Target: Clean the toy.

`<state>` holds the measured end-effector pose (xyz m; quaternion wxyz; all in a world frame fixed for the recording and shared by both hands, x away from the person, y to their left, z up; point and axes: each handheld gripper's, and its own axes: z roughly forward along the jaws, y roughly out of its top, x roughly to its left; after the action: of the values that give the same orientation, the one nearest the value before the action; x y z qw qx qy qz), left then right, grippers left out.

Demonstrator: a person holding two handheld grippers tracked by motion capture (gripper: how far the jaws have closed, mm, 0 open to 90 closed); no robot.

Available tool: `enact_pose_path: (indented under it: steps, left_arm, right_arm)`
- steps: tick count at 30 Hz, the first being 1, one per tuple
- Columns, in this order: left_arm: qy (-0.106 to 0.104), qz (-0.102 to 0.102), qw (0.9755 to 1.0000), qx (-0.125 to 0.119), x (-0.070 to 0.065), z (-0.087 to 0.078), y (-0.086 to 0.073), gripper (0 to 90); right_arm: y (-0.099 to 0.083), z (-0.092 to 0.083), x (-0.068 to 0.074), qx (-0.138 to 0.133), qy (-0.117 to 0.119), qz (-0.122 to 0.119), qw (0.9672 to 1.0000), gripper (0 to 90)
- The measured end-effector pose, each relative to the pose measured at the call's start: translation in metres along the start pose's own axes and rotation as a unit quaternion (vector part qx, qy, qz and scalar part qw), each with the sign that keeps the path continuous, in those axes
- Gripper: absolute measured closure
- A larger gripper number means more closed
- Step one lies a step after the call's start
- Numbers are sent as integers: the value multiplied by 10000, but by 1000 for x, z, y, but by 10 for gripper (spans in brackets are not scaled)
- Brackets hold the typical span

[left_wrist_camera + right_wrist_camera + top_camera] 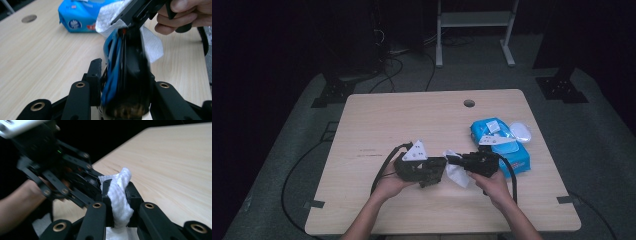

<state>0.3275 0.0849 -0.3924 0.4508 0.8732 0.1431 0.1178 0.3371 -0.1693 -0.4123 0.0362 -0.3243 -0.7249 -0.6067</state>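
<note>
White wipe [457, 172] above the table [377, 125] in the high view, between left gripper [439, 167] and right gripper [451, 160], near the blue wipes pack [517, 155]. Left gripper view: clamped on a dark blue-edged object [125, 75], wiped at its tip. Right gripper view: clamped on the wipe [120, 195]. Risk, likely: hard rubbing dragging the wipe loose or twisting the object.

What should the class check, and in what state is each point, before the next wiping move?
1. Right gripper shut on the wipe: ok.
2. Left gripper shut on the black and blue object: ok.
3. Wipe touching the object's far end: ok.
4. Object held above the table: ok.
5. Lid of the pack of wipes closed: not ok, it stands open.
6. Object wiped clean: cannot tell.
</note>
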Motion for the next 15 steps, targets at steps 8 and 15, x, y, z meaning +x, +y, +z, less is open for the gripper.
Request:
enact_pose_path:
  steps: [8, 15]
  left_arm:
    - [-38, 25, 10000, 12, -2, 3, -4, 656]
    - [-14, -149, 9996, 226, 5, 10, -23, 665]
  right_arm:
    - [5, 7, 18, 178, -125, -456, 9987, 804]
    - [-6, 18, 10, 561, -493, -591, 9955, 804]
